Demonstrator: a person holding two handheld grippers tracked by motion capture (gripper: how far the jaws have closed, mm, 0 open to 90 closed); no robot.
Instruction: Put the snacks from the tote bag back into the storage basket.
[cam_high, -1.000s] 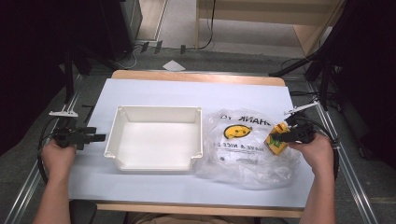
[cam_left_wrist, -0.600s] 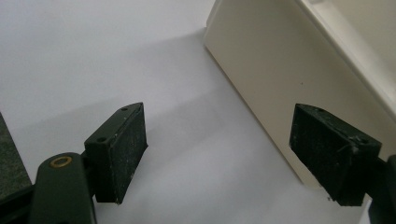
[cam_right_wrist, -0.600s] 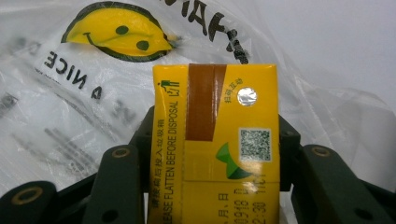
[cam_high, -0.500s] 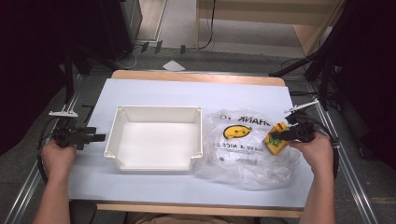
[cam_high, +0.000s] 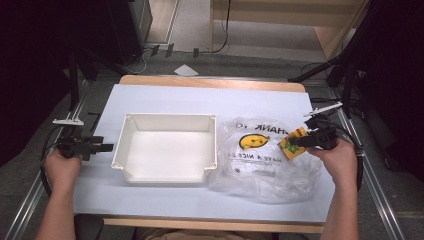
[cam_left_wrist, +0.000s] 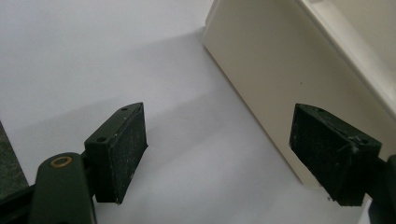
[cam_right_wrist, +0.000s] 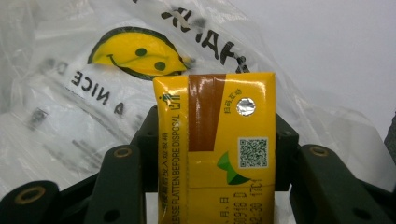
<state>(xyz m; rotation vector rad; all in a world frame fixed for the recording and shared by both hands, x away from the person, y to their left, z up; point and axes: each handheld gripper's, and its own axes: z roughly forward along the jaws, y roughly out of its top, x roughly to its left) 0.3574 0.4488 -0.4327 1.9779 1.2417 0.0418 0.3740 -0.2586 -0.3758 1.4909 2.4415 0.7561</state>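
Observation:
A yellow drink carton (cam_right_wrist: 215, 144) with a brown stripe and a QR code is clamped between the jaws of my right gripper (cam_high: 300, 142); from above the carton (cam_high: 292, 145) hangs over the right side of a clear plastic bag (cam_high: 260, 160) with a yellow smiley print (cam_right_wrist: 135, 53). A white rectangular bin (cam_high: 167, 147) stands mid-table with nothing in it. My left gripper (cam_high: 102, 147) is held low at the table's left, open, its jaws (cam_left_wrist: 219, 154) wide apart over the white surface just beside the bin's outer wall (cam_left_wrist: 275, 79).
The white table cover (cam_high: 200, 100) reaches a wooden edge at the back. Metal rails (cam_high: 370, 165) run along both sides of the table. Dark stands and cables crowd the floor beyond the far corners.
My right gripper has shifted very slightly with the carton in it. The left gripper, the bin and the bag stay as they were.

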